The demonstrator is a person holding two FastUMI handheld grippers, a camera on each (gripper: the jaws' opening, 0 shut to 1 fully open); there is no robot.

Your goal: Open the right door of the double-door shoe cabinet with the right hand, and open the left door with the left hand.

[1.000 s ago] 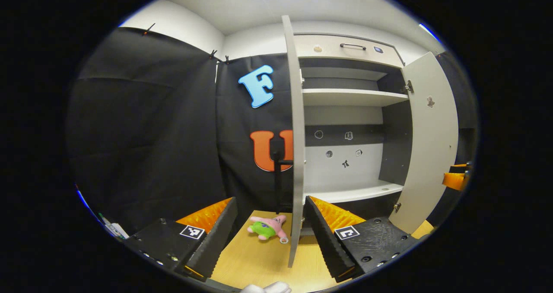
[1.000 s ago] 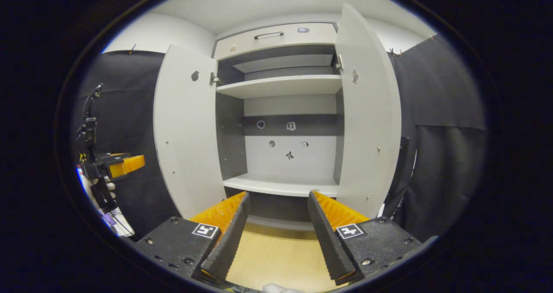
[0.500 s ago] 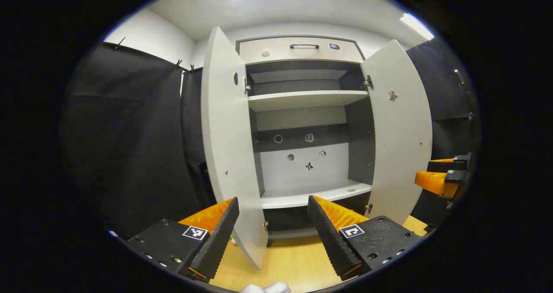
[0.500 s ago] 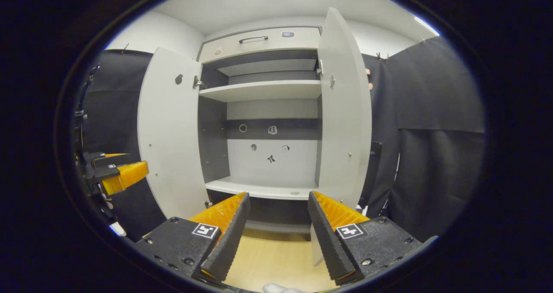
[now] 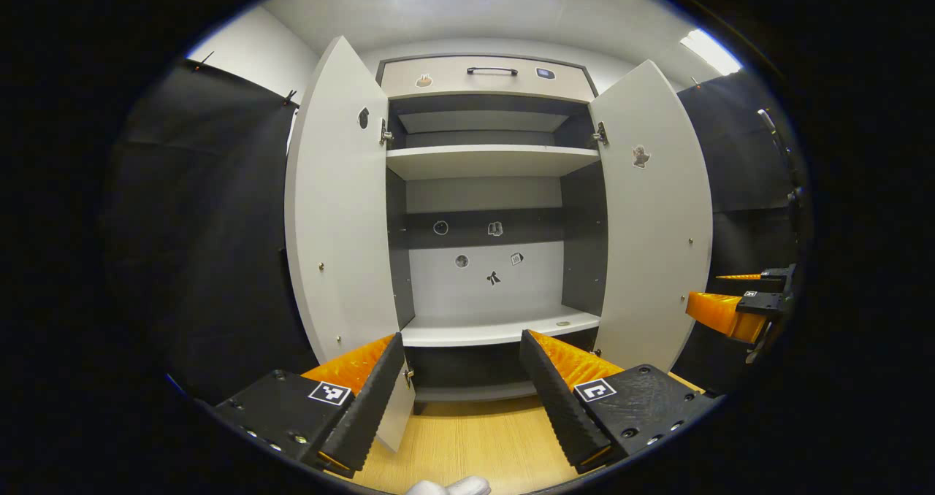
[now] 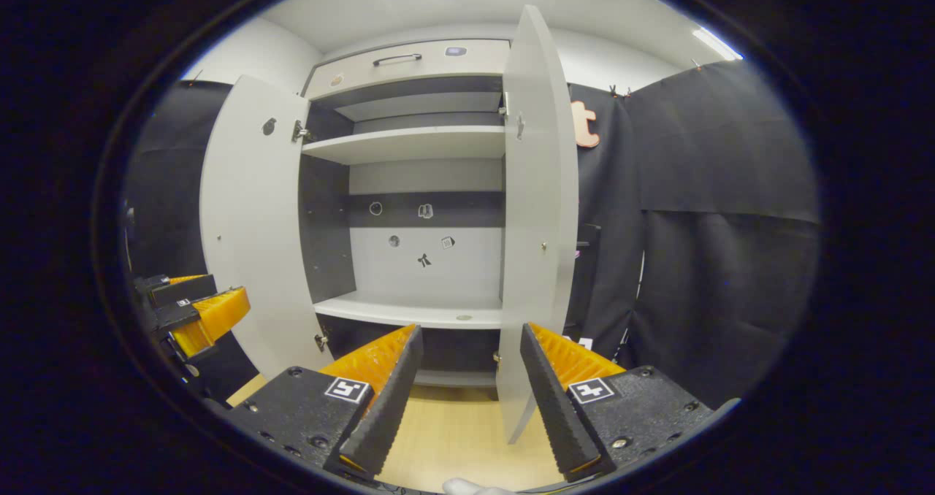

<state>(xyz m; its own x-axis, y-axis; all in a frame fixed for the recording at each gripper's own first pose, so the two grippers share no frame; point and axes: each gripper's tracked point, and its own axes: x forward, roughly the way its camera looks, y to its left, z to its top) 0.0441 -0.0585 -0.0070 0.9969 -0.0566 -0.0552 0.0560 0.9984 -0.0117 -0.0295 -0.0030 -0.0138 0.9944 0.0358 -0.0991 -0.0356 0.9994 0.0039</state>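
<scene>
Wooden floor [image 5: 475, 444], white ceiling [image 5: 467, 13]

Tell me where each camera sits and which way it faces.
Left gripper view: rides the left gripper, facing the open shoe cabinet nearly head-on; its own parted fingers below, right gripper at far right.
Right gripper view: rides the right gripper, facing the right door almost edge-on; left gripper at far left.
Shared: cabinet, both open doors, wooden floor.
</scene>
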